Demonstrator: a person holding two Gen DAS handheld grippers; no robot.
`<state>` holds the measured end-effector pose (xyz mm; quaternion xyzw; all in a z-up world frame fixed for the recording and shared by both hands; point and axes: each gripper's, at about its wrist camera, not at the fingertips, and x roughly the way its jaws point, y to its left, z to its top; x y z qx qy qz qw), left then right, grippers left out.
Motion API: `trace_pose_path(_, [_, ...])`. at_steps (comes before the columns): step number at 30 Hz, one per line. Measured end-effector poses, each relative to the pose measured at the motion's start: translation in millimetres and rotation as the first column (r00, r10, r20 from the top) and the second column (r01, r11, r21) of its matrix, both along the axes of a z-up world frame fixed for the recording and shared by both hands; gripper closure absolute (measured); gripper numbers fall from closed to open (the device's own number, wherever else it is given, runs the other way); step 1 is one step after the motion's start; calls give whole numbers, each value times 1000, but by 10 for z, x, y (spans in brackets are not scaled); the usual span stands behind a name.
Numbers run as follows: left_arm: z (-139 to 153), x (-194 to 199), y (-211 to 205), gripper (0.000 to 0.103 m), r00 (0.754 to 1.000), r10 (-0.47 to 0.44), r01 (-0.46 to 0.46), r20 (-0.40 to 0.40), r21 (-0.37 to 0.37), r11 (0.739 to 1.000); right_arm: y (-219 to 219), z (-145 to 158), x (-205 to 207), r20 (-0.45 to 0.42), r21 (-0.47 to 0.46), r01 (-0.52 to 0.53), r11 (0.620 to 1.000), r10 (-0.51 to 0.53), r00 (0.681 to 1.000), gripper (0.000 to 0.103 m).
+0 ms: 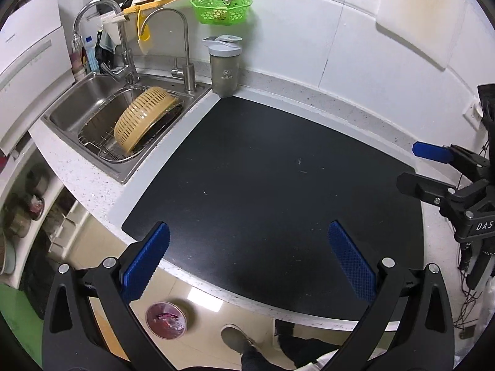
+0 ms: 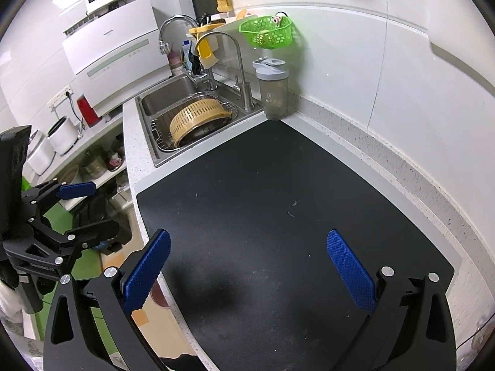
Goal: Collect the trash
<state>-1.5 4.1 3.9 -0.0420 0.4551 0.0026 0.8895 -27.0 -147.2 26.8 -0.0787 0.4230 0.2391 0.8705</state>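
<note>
Two grippers hover above the black mat [image 1: 263,170] that covers most of the counter [image 1: 355,114], each with its jaws spread wide and nothing between them. The left gripper [image 1: 249,258] hangs over the mat's near edge, the right gripper [image 2: 247,275] further along toward the wall side. No trash shows on the mat beyond a few pale specks; I cannot tell if they count. A small round bin [image 1: 167,320] with crumpled scraps inside sits on the floor below the counter's front edge, likely placed there so things can be dropped straight down. At the mat's far corner a grey bottle [image 1: 225,71] stands beside the sink [image 1: 77,92], which holds a yellow colander [image 1: 145,117]. Judging by this, collection looks nearly finished
</note>
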Motion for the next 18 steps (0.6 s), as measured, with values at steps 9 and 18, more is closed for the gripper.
trace_pose_path(9, [19, -27, -12, 3, 1000, 0, 1, 18, -33, 999, -3, -15, 22, -8, 4, 1, 1000, -1, 1000, 6])
trace_pose_path(18, [23, -24, -37, 3, 1000, -2, 3, 21, -30, 1000, 7, -23, -8, -8, 4, -2, 1000, 2, 1000, 6])
